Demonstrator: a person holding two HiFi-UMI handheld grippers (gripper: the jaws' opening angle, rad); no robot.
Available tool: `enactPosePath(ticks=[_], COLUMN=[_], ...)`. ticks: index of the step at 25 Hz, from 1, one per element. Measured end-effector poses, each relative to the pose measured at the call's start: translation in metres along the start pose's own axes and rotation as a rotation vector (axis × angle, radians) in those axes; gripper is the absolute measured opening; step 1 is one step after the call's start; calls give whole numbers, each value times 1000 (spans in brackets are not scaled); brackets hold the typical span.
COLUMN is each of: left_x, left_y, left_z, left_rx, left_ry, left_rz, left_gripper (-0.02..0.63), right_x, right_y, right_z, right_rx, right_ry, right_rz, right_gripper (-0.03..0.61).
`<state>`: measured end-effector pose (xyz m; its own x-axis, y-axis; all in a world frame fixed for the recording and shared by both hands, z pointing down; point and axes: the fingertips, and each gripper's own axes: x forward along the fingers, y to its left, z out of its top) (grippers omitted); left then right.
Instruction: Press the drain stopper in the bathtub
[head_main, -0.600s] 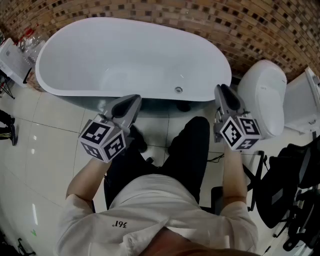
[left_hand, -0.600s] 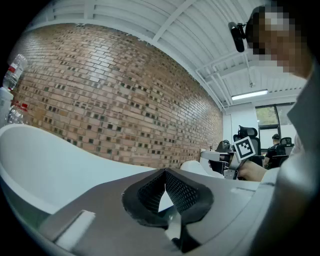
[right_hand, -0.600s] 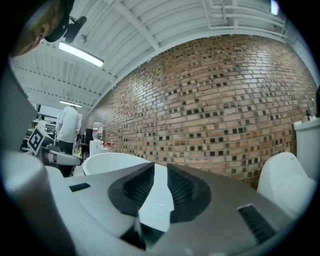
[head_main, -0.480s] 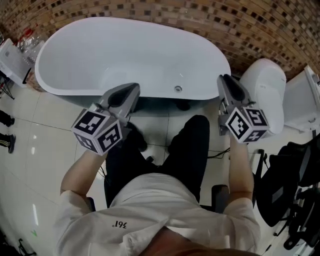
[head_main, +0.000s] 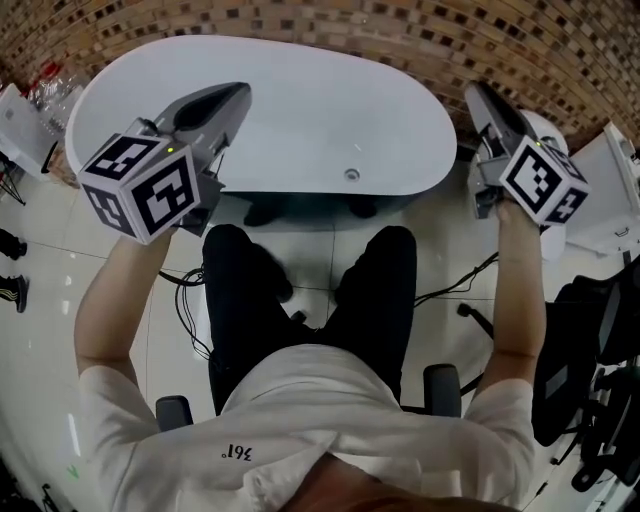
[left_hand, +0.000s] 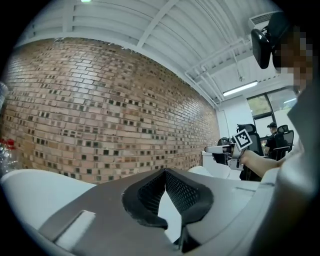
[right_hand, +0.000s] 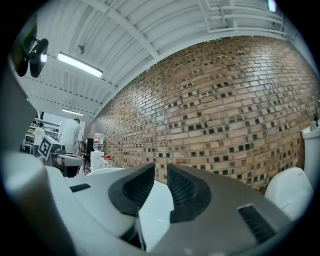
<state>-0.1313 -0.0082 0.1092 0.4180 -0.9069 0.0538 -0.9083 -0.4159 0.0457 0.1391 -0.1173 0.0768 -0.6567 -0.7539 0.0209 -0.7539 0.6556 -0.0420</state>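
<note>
The white oval bathtub (head_main: 300, 110) lies ahead of my knees in the head view. A small round metal fitting (head_main: 351, 174) sits on its near inner wall; I cannot make out a stopper on the tub floor. My left gripper (head_main: 236, 94) is held high over the tub's left part, its tips touching with nothing between them (left_hand: 165, 171). My right gripper (head_main: 478, 92) is raised beyond the tub's right end. Its jaws stand a narrow gap apart and hold nothing (right_hand: 161, 167). Both gripper views look level at the brick wall.
A brick wall (head_main: 400, 30) backs the tub. A white toilet (head_main: 556, 135) and its tank (head_main: 612, 200) stand to the right, a black chair (head_main: 590, 380) nearer. Cables (head_main: 450, 290) cross the tiled floor. Bottles (head_main: 45, 85) sit at far left.
Both grippers have risen and spread apart: the left went from the tub's near rim to above its left part, the right up and rightward over the toilet.
</note>
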Motion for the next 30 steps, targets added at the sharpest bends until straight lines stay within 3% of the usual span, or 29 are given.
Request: enactPosePath(ticks=[6,30], left_x=[5,73], left_y=[9,4], left_z=[9,-37], left_rx=[15,-22], left_ry=[1,91], left_rz=[6,-50], left_gripper=[5,5], right_x=[6,41], right_y=[-2,-23], right_z=[3,-39], right_rx=[-11,7], right_ry=[10,104], right_rz=[-9,-2], right_gripper=[91,90])
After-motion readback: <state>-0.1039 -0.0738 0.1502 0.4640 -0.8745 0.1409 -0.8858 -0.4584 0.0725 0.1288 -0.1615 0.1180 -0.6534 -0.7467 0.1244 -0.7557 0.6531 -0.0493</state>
